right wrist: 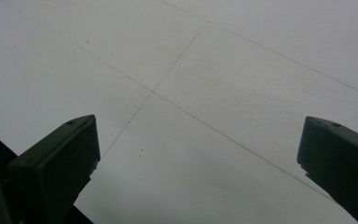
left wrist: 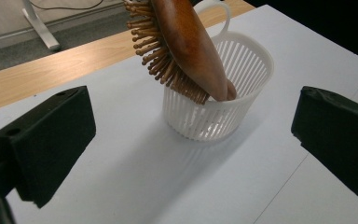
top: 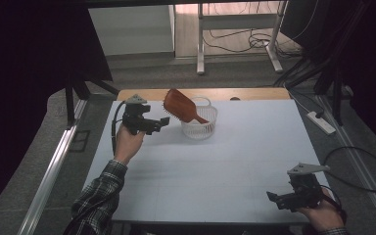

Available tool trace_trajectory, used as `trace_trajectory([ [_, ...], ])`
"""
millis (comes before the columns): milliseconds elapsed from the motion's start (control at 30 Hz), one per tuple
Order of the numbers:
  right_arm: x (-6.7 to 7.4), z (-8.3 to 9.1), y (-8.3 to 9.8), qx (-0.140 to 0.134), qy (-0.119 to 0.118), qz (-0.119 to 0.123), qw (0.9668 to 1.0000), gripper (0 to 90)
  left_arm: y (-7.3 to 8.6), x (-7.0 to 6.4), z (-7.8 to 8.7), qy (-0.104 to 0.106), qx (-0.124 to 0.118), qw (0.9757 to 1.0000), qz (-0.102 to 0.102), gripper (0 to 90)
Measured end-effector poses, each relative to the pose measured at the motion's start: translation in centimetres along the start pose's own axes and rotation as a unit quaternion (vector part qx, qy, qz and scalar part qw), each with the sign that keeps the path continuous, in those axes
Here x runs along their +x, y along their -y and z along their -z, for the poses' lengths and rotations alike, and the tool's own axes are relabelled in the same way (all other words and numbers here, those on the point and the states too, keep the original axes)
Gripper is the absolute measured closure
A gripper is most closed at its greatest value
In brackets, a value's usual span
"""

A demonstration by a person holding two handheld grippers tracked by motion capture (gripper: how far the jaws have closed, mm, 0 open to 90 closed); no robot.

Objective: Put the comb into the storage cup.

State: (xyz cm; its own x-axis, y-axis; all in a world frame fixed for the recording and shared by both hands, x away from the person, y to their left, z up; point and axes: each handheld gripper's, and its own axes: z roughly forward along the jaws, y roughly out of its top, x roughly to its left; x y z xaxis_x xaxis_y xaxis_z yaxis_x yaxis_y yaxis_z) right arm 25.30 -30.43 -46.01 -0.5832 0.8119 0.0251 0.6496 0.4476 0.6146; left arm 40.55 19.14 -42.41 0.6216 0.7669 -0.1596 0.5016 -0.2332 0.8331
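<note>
Two grippers are in our hands, both with jaws spread wide and empty. Ahead of our left gripper (top: 162,122), just beyond its jaws and roughly centred between them, a white basket (left wrist: 216,119) stands upright on the table (top: 215,166); a wooden brush (left wrist: 186,42) leans in it handle-down, bristles facing the left jaw. Our right gripper (top: 274,199) is well apart from them, with bare table between its jaws.

The white slatted plastic basket (top: 199,122) is seen from above in the high view and close-up (left wrist: 214,116) in the left gripper view
</note>
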Motion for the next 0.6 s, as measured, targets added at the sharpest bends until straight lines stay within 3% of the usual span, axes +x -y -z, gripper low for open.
trace_trajectory([
  [300, 0.0, 0.0, 0.0, 0.0, 0.001, -0.001, 1.0, 0.0, 1.0, 0.0, 0.1, -0.001, -0.011, 0.9999, -0.001, 0.0],
  [600, 0.0, 0.0, 0.0, -0.001, 0.0, 0.0, 1.0, 0.0, 1.4, -0.3, -0.1, -0.01, -0.006, 0.9999, -0.009, 0.0],
])
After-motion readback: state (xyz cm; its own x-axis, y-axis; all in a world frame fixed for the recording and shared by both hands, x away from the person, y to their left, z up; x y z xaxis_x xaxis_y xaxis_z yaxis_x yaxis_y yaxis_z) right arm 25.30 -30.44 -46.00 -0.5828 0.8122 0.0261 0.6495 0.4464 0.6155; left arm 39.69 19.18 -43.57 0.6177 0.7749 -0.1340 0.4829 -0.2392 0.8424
